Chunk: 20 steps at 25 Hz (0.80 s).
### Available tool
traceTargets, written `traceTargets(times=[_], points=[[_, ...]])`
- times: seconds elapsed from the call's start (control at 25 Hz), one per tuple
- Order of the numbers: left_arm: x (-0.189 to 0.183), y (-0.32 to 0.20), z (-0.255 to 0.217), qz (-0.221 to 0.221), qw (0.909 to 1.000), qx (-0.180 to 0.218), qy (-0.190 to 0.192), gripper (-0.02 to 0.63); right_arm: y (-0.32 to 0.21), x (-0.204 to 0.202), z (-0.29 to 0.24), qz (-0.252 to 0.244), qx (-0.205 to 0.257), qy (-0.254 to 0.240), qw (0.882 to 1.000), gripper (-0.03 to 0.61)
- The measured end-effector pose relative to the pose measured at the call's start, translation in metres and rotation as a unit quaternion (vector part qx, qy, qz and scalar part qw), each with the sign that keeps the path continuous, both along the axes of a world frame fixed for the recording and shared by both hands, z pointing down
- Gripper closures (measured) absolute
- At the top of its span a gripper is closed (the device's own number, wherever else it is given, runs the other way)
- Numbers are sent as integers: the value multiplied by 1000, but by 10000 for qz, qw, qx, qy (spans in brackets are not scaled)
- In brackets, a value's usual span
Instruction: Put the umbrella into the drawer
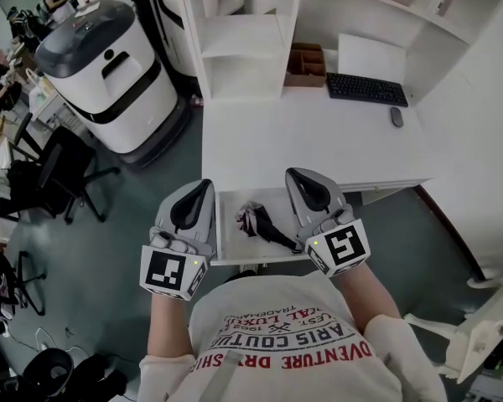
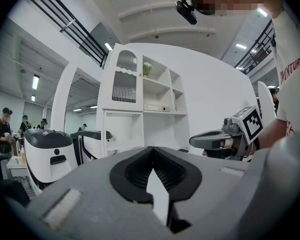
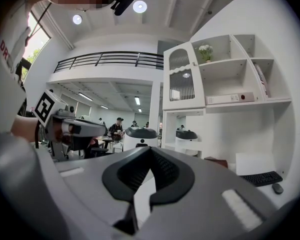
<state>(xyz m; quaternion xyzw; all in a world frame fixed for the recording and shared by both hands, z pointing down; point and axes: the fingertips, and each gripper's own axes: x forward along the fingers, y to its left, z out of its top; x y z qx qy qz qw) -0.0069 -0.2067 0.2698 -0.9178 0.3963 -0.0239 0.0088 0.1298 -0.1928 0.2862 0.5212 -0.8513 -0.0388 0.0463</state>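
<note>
A folded dark umbrella [image 1: 264, 223] with a pale patterned canopy lies in the open white drawer [image 1: 228, 229] under the desk's front edge. My left gripper [image 1: 205, 184] hovers over the drawer's left edge, and my right gripper [image 1: 295, 174] hovers over its right side, just above the umbrella's handle end. Both point level toward the desk. In the left gripper view the left gripper [image 2: 152, 149] has its jaws together with nothing between them. The right gripper view shows the right gripper [image 3: 150, 149] the same way, shut and empty.
The white desk [image 1: 318, 141] carries a black keyboard [image 1: 366, 89], a mouse [image 1: 396, 116] and a brown box [image 1: 306, 65] beside a white shelf unit [image 1: 243, 40]. A large white and black machine [image 1: 109, 74] and an office chair [image 1: 59, 174] stand to the left.
</note>
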Motion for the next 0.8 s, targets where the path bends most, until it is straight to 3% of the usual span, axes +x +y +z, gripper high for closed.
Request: traceTargets(times=[0.8], points=[[-3, 6, 0, -140, 9999, 18, -67, 609, 2, -3, 5, 30, -159, -141, 9998, 578]])
